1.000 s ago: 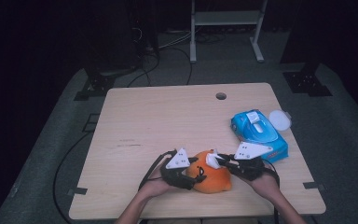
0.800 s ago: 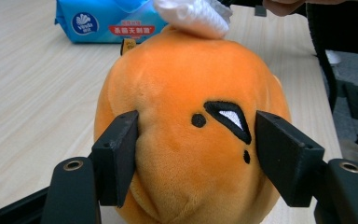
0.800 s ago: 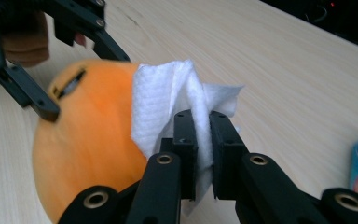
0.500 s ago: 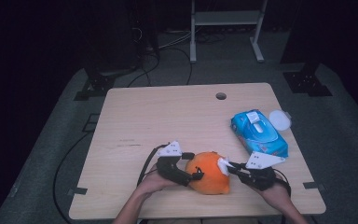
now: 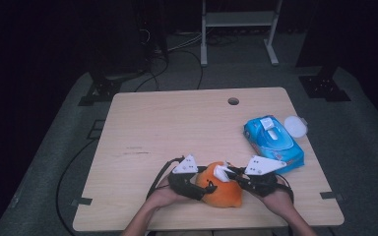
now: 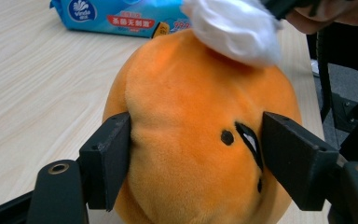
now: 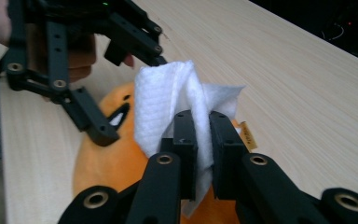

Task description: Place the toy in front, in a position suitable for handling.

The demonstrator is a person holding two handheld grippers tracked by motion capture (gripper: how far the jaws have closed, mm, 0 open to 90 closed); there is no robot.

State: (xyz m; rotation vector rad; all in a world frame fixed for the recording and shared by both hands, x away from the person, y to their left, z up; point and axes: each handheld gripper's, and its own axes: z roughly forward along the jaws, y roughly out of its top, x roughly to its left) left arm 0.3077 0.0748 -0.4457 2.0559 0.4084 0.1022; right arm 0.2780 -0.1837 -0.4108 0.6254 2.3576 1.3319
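Observation:
An orange plush toy (image 5: 225,191) with a small face lies near the table's front edge. My left gripper (image 6: 196,154) has it between its jaws; they have just been closing, and both pads press into its sides. In the high view the left gripper (image 5: 207,189) comes at the toy from the left. My right gripper (image 7: 203,135) is shut on a crumpled white wipe (image 7: 168,102) and holds it against the top of the toy (image 7: 107,158). The same wipe (image 6: 235,28) rests on the toy's crown in the left gripper view.
A blue pack of wet wipes (image 5: 274,142) lies to the right behind the toy, with a round white lid (image 5: 295,126) beside it. The wooden table (image 5: 177,128) has a cable hole (image 5: 233,101) near its far edge. Cables and stands sit on the dark floor beyond.
The left gripper's jaws widened, then closed in on the toy's sides. The right gripper with the wipe shifted a little across the toy's top.

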